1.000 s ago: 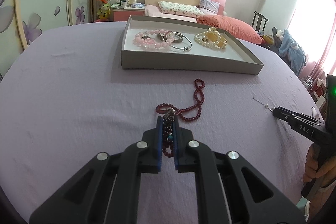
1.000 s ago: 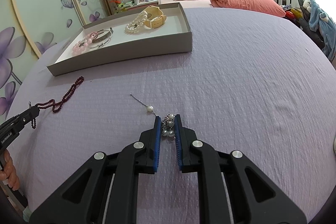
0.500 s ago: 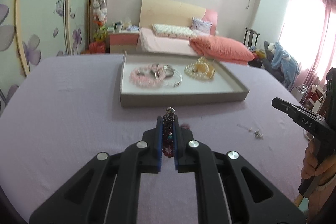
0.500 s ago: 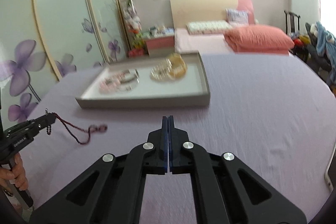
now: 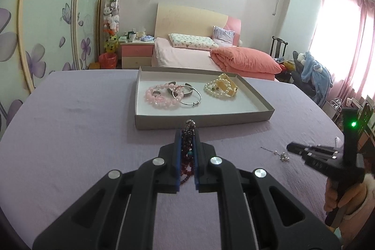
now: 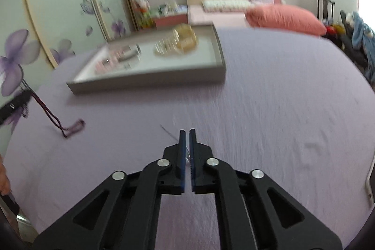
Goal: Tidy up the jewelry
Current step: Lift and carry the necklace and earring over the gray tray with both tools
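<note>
While clamped in left tongs [image 5: 187,151] — dark bead necklace [image 5: 187,156]; right tongs [image 6: 186,151] near-closed, contents unclear.

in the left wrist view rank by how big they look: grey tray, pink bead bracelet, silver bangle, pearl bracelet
1. grey tray, by far the largest
2. pink bead bracelet
3. pearl bracelet and silver bangle look about alike, so no ranking between them
</note>
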Tool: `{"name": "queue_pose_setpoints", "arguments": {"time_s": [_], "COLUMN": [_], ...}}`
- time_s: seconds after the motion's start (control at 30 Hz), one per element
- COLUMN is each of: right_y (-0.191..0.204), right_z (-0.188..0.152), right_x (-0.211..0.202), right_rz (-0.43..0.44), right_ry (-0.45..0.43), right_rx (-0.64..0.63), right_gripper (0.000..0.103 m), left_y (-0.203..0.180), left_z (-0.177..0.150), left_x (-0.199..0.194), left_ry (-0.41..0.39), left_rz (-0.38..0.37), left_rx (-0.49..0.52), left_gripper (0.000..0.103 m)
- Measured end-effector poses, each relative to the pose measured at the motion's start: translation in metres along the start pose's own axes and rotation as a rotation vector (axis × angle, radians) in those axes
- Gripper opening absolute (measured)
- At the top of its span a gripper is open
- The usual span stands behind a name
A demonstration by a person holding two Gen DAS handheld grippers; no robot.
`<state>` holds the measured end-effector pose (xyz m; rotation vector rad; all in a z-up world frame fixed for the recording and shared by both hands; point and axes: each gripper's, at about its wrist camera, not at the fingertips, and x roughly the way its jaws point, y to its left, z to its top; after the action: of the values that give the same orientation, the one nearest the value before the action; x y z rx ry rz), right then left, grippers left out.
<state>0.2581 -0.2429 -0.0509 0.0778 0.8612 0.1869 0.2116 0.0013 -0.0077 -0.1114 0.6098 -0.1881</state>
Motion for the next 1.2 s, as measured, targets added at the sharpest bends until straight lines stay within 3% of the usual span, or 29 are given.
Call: {"name": "queue_pose_setpoints", "arguments": {"time_s": [0.03, 0.1, 0.2, 0.23, 0.3, 0.4, 0.43, 0.77, 1.2], "right_y": [0.000, 0.001, 0.002, 0.002, 0.002, -0.003, -0.004, 0.001, 0.020], "right_z": [-0.002, -0.005, -0.008, -0.011, -0.013, -0.016, -0.015, 0.026, 0.062], "right_x": [0.003, 0.006, 0.009, 0.011, 0.011, 0.006, 0.001, -0.061, -0.106], "right_rz": [-0.008, -0.015, -0.029, -0.039, -0.061, -0.050, -0.048, 0.019, 0.072], "right_ry": [0.010, 0.018, 0.045, 0.051, 0.048, 0.030, 0.016, -0.246, -0.463], "right_rx": [-0.001, -0.013, -0.022, -0.025, -0.047, -0.029, -0.024, -0.014, -0.022], "right_gripper": [0.029, 0.040, 0.039, 0.034, 0.012, 0.010, 0.002, 0.002, 0.002], "left_y": [0.000, 0.001, 0.002, 0.002, 0.002, 0.003, 0.003, -0.003, -0.019], "left_z": [-0.001, 0.000, 0.001, 0.001, 0.001, 0.001, 0.001, 0.006, 0.031], "left_x": [0.000, -0.001, -0.002, -0.002, -0.002, -0.003, -0.003, -0.012, -0.038], "left_ry": [-0.001, -0.007, -0.007, -0.006, -0.003, -0.005, -0.005, -0.035, -0.126], "left_rz": [0.000, 0.002, 0.003, 0.003, 0.001, 0.001, 0.001, -0.009, -0.022], "left_rx": [-0.001, -0.002, -0.003, -0.004, -0.005, -0.006, -0.009, 0.004, 0.049], "left_gripper": [0.009, 0.009, 0.009, 0.009, 0.009, 0.009, 0.009, 0.009, 0.009]}}
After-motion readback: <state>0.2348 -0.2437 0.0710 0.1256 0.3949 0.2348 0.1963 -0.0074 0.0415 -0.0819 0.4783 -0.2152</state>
